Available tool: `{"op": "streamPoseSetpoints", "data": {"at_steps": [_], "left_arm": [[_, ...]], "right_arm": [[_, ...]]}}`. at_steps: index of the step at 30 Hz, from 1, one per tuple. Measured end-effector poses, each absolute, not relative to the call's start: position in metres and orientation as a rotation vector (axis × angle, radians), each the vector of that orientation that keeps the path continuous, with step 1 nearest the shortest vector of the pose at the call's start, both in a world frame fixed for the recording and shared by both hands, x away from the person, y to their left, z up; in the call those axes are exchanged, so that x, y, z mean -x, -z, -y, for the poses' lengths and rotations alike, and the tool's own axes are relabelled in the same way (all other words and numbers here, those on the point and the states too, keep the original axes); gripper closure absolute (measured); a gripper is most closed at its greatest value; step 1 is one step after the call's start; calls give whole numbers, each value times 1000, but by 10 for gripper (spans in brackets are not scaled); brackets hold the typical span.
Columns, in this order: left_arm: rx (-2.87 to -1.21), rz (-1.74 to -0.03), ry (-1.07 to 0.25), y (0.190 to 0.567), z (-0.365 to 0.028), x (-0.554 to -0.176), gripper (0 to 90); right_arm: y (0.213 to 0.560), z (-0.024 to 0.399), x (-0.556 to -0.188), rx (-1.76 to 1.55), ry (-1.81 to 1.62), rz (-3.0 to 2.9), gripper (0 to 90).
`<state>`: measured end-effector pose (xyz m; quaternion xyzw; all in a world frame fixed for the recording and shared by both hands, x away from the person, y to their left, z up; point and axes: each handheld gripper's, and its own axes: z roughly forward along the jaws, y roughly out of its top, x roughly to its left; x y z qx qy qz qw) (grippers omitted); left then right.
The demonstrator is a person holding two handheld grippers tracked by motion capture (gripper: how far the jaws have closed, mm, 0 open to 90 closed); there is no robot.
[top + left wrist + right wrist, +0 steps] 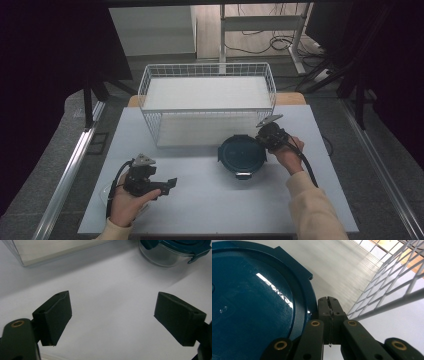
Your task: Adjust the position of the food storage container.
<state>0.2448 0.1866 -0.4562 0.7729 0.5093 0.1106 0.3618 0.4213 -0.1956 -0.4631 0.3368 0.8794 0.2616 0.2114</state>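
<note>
right gripper: jaws closed, empty, at blue lid rim, wire basket just beside
left gripper: jaws wide, bare table ahead

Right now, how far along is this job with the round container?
Little looks done: the clear round container with the dark blue lid still sits closed beside the white wire basket. In hand: the right tongs, shut, rest at the lid's edge. The left tongs wait open over bare table. Any opening or moving remains.

Dim room, grey carpet, possibly desk legs, floor cables
</note>
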Motion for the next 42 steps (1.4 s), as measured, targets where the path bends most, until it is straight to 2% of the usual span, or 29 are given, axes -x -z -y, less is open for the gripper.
{"op": "streamPoseSetpoints", "data": {"at_steps": [42], "left_arm": [[-1982, -1307, -258, 458, -182, -246, 145]], "right_arm": [[469, 160, -387, -768, -903, -2579, 900]]}}
